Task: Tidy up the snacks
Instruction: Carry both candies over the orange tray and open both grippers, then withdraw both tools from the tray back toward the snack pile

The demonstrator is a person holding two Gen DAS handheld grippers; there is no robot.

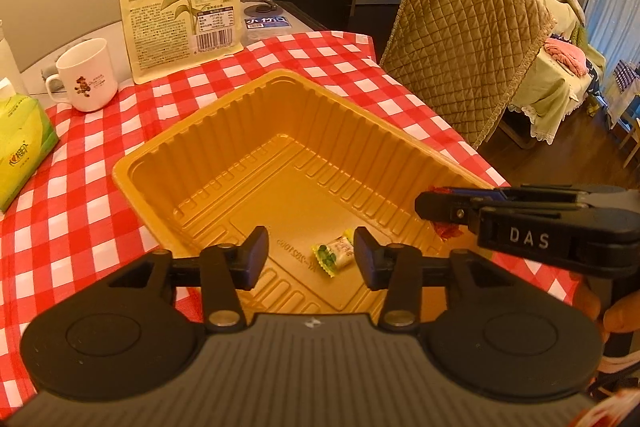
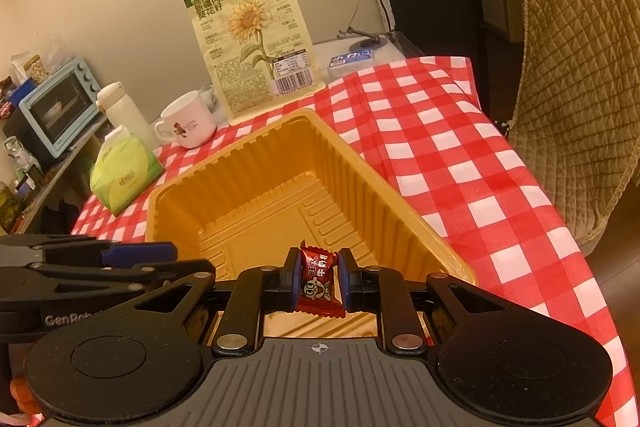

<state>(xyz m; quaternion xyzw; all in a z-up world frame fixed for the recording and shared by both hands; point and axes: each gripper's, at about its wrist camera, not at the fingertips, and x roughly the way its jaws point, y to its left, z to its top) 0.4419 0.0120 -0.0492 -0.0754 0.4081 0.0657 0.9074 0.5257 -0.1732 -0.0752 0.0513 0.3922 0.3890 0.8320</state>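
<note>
Pinched between the fingers of the right gripper, a red wrapped candy is held above the near rim of the gold plastic tray. A green wrapped candy is seen on the tray floor; the left gripper is spread apart and empty above it. Risk noted: released this near the rim, the red candy could fall onto the checked tablecloth.

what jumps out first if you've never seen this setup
The big orange tray in the middle of the red checked cloth, with one green candy on its floor. Then the right gripper, shut on a red candy over the tray's near edge, and the sunflower seed bag standing behind.
</note>
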